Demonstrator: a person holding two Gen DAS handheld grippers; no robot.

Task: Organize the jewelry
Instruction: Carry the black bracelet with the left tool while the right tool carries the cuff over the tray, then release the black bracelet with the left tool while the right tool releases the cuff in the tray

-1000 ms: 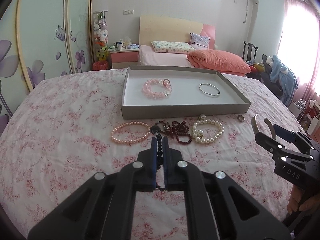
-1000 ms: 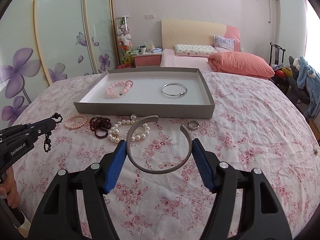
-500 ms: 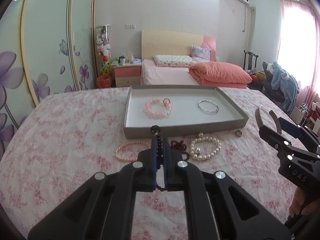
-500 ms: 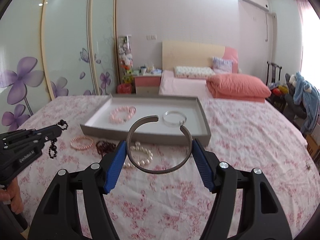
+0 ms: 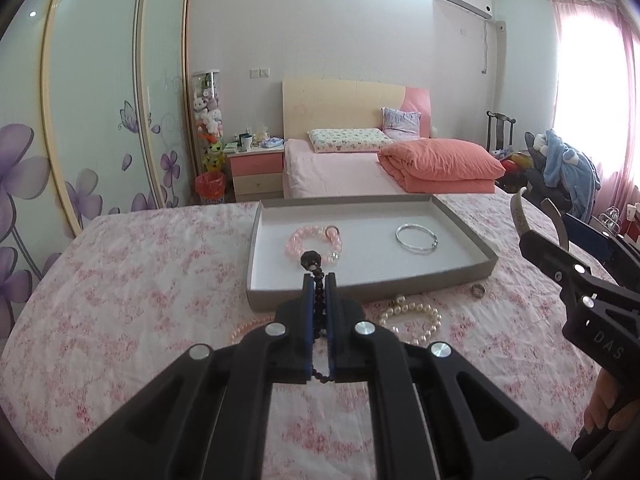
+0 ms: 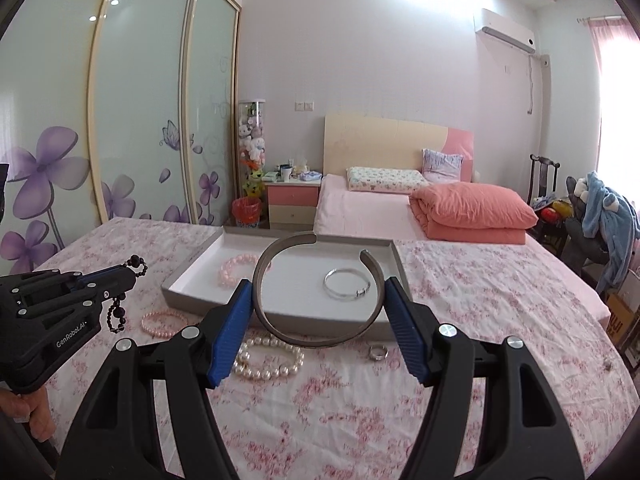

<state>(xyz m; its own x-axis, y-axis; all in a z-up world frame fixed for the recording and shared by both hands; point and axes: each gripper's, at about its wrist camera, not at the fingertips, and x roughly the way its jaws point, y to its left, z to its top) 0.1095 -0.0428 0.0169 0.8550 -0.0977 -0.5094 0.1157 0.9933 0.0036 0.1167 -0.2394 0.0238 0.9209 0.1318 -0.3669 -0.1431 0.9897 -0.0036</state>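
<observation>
My left gripper (image 5: pixel 319 284) is shut on a black bead bracelet (image 5: pixel 311 259) and holds it in the air just short of the grey tray (image 5: pixel 360 282); it also shows in the right wrist view (image 6: pixel 130 276). My right gripper (image 6: pixel 319 300) is shut on a grey open cuff bangle (image 6: pixel 316 338), held above the table in front of the tray (image 6: pixel 192 300). In the tray lie a pink bead bracelet (image 5: pixel 314 240) and a thin silver bangle (image 5: pixel 416 239).
On the floral tablecloth (image 5: pixel 120 300) in front of the tray lie a white pearl bracelet (image 6: pixel 268 360), a pink pearl bracelet (image 6: pixel 164 322) and a small silver ring (image 6: pixel 378 353). A bed (image 6: pixel 400 208) and a nightstand (image 6: pixel 294 200) stand behind the table.
Both grippers have risen with their loads and moved closer to the tray. The black bracelet has come fully off the table. The dark red bracelet is now hidden behind my left gripper.
</observation>
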